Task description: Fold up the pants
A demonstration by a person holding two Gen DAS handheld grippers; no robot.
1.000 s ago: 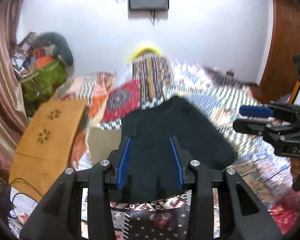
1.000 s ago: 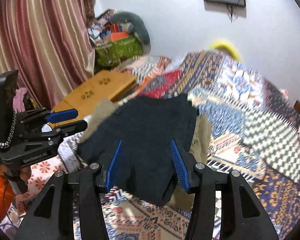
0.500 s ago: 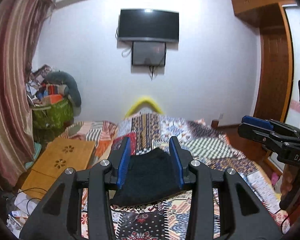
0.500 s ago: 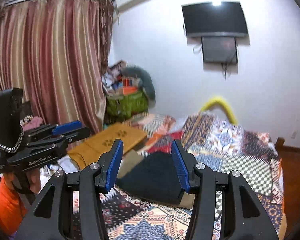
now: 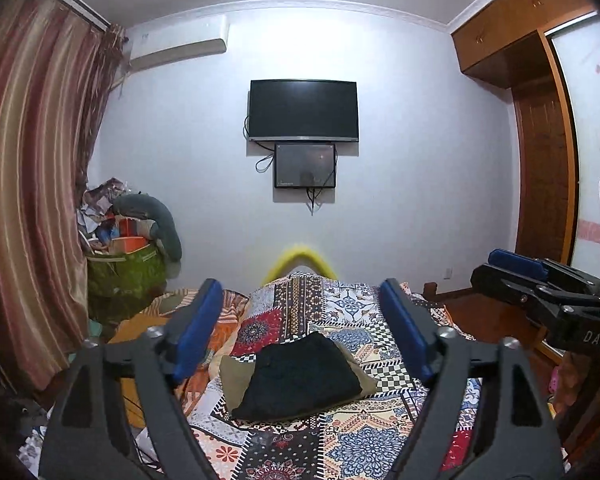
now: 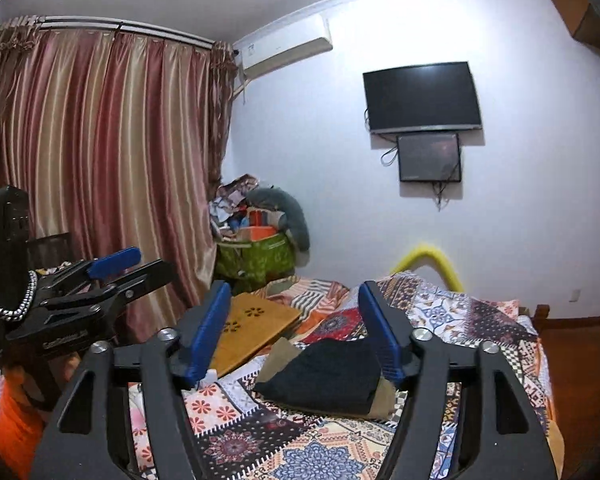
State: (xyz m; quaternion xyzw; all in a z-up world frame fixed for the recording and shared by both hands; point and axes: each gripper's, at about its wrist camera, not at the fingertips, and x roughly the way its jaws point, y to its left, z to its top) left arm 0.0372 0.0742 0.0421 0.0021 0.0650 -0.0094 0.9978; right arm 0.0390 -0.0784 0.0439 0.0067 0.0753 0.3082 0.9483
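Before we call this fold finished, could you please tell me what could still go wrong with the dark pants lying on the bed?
1. The dark pants lie on a tan garment, not flat on the patchwork bedspread; the uneven base could let the fold slump.
2. Both the left hand-held gripper and right hand-held gripper are opening with nothing between them, so nothing holds the fold together.
3. The stack sits near the wooden board side; a nudge could slide it off.

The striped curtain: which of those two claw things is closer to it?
Left. The left gripper hangs beside the curtain; the right gripper is farther out, facing the bed. Both jaws are opening, with nothing between them.
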